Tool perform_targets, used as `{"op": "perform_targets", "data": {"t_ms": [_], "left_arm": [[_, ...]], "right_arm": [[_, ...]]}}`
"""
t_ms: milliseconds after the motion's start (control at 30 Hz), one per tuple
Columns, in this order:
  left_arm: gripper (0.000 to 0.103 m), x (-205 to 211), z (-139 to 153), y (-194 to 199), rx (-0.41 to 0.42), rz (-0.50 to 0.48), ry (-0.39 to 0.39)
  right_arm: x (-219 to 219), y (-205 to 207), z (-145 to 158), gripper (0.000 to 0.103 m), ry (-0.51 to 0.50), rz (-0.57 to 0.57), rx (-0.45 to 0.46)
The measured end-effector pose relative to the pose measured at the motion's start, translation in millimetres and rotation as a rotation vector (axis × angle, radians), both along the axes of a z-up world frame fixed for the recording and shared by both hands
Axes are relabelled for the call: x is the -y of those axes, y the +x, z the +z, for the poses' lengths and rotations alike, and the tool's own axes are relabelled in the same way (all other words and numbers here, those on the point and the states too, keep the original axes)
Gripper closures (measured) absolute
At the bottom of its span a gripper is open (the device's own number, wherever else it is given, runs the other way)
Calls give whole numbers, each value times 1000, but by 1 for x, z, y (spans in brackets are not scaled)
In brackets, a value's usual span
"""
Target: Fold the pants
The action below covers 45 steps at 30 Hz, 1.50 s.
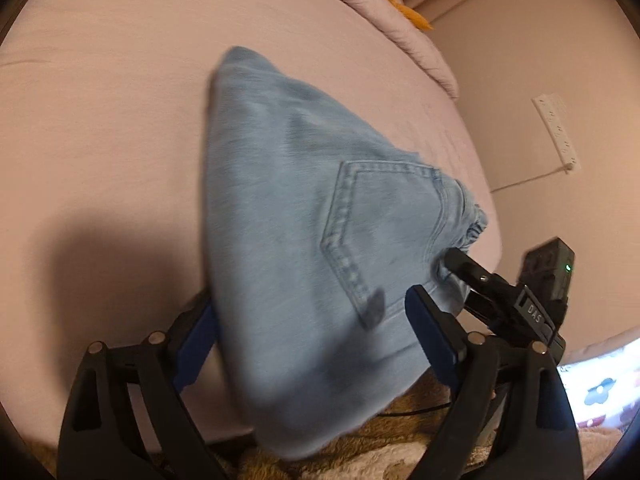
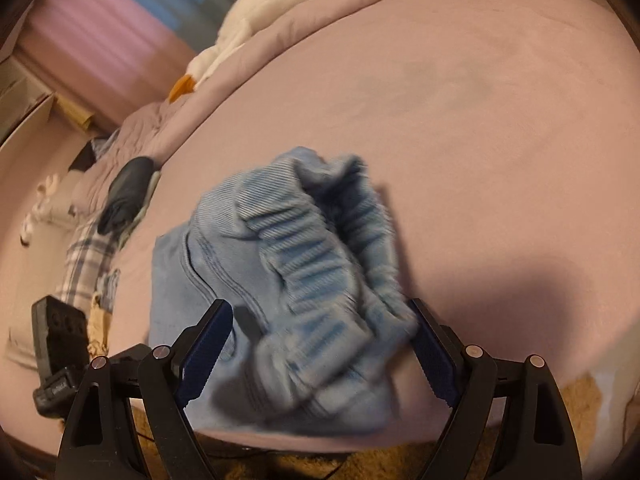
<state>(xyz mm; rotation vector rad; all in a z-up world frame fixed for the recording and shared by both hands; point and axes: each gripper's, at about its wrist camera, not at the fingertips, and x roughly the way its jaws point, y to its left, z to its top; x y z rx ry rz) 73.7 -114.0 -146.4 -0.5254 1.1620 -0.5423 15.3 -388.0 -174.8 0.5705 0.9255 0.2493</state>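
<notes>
Bed with a smooth pale-pink sheet (image 1: 120,100) filled most of both views. Quilted pink duvet (image 1: 400,32) was bunched along the far edge, with a white-and-orange plush toy (image 2: 256,28) on it. Pink wall behind carried a white power strip (image 1: 556,132) with a cord running down. Brown shaggy rug (image 1: 360,452) lay on the floor below the near bed edge. In the right wrist view, a plaid cloth (image 2: 84,264) and a dark bundle (image 2: 128,192) sat at the left side of the bed.

Light-blue denim pants (image 1: 304,232) lay folded on the sheet near the bed edge, back pocket up, hanging slightly over the edge; motion blur on the fabric.

Left gripper (image 1: 312,344): blue-padded fingers spread wide, straddling the near end of the pants. Fabric sat between the pads; contact unclear, no clamp visible.

Right gripper (image 2: 320,344): fingers also spread wide, with the gathered elastic waistband (image 2: 320,248) bunched up between them. The right pad touched the waistband edge. The fingers were not closed on it.
</notes>
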Motion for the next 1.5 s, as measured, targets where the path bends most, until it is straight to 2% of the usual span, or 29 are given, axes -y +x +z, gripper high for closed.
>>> {"op": "perform_targets", "data": {"t_ms": [167, 233, 267, 300, 367, 400, 467, 567, 733, 900, 1200, 1400, 1500], "left_arm": [[14, 14, 1, 10, 18, 2, 48], [27, 18, 3, 8, 36, 19, 105], [41, 21, 4, 9, 46, 31, 139], [48, 21, 5, 6, 58, 41, 159], [55, 18, 7, 1, 68, 56, 169], [60, 18, 9, 0, 68, 63, 178], [68, 17, 15, -4, 76, 78, 201], [80, 18, 29, -13, 115, 68, 252], [81, -4, 47, -20, 145, 93, 222], [81, -28, 68, -16, 227, 160, 250], [81, -58, 80, 28, 282, 240, 316], [81, -69, 74, 51, 264, 244, 324], [81, -75, 72, 50, 253, 243, 322]], "right_arm": [[-12, 22, -3, 13, 19, 59, 9], [-17, 22, -2, 15, -9, 66, 11], [-20, 20, 0, 22, -31, 67, 17], [-21, 17, 1, 27, -43, 64, 19], [-24, 10, 6, 43, -69, 44, 26], [-26, 5, 10, 47, -73, 31, 35], [-33, -5, 22, 54, -103, 24, 61], [-49, -15, 41, 56, -166, 29, 90], [-65, -22, 60, 56, -192, 31, 101], [-86, -13, 79, 56, -194, 69, 166], [-124, 45, 96, 56, -178, 113, 207], [-135, 64, 95, 56, -167, 113, 191], [-137, 70, 93, 56, -172, 112, 185]]}}
